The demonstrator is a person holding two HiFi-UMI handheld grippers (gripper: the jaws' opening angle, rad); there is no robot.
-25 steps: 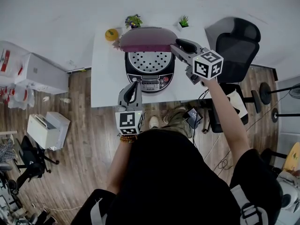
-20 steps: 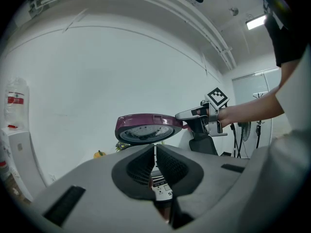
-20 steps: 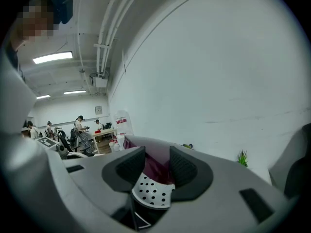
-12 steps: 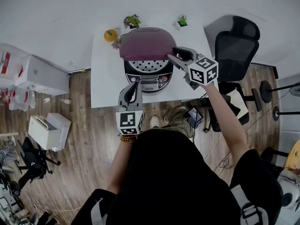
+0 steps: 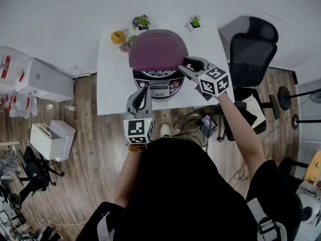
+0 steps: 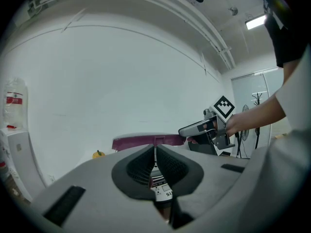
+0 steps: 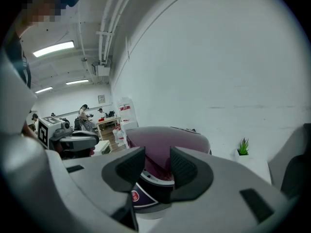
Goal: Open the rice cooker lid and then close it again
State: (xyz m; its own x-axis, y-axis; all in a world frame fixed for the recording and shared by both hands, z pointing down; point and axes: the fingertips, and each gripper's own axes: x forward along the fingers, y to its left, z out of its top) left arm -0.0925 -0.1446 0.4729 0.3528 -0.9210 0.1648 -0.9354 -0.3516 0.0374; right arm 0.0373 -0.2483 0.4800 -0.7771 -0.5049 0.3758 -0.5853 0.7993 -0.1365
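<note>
1. Lid point(image 5: 158, 50) has dropped since a second ago and is now almost down on the rice cooker point(image 5: 159, 83), mid-bench point(image 5: 113, 84).
2. Right gripper point(image 5: 183, 65) at the lid's right edge, fingers apart, nothing clamped. Left gripper point(image 5: 144, 89) clenched, empty.
3. Closing step; next, likely press down to latch.

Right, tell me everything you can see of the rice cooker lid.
The lid is dark purple, domed and glossy, plastic by the look. It is tilted, raised at the front over the cooker, not shut, with a gap showing the metal rim below. From above it covers most of the cooker's top. The right claw is at its front right edge, jaws apart; contact is unclear.
</note>
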